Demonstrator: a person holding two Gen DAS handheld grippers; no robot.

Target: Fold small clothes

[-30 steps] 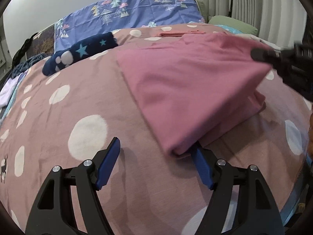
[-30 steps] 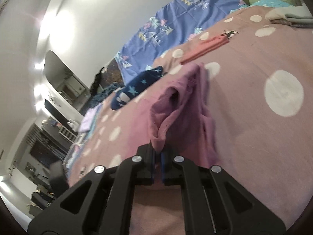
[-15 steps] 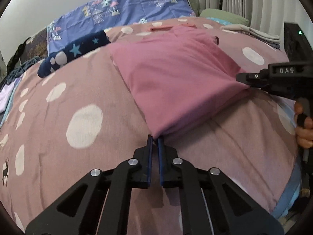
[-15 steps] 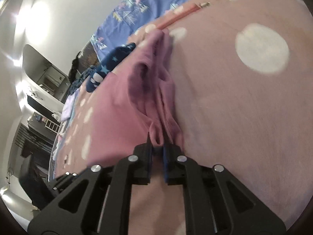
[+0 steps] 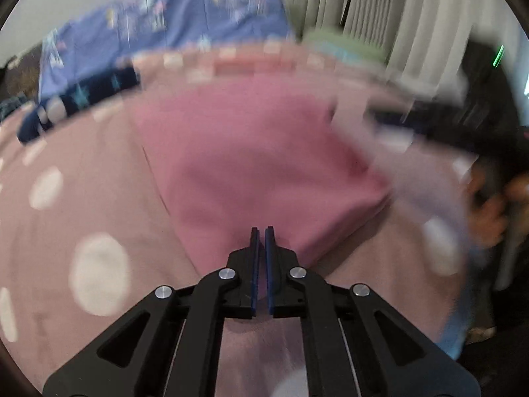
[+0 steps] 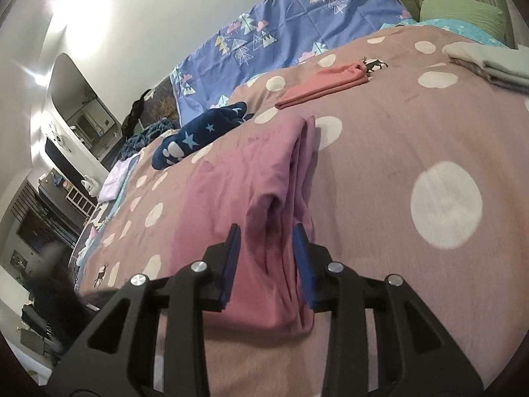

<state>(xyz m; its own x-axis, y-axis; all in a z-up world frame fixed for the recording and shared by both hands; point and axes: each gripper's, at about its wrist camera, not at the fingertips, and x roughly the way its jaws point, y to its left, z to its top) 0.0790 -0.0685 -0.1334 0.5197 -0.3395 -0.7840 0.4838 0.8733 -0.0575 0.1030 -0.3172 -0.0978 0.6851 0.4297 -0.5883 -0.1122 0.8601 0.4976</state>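
Note:
A pink garment [image 5: 258,165] lies folded on the dotted pink bedspread [image 5: 99,198]. My left gripper [image 5: 261,231] is shut at the garment's near corner; the view is blurred and I cannot tell whether cloth sits between the pads. In the right wrist view the same garment [image 6: 251,178] lies with its stacked folded edges between my right gripper's [image 6: 267,231] fingers. That gripper is open, its blue pads apart on either side of the folds. The right gripper shows as a dark blur [image 5: 456,132] in the left wrist view.
A navy star-patterned garment [image 6: 198,135], a folded salmon-pink cloth [image 6: 327,82] and a folded pale stack [image 6: 489,63] lie further back on the bed. A blue patterned sheet [image 6: 287,33] covers the headboard side. The bed edge drops off at left towards dark furniture [image 6: 49,218].
My right gripper has opened and let go of the pink garment's edge, which now lies flat. My left gripper stays shut and has moved in over the garment's near corner.

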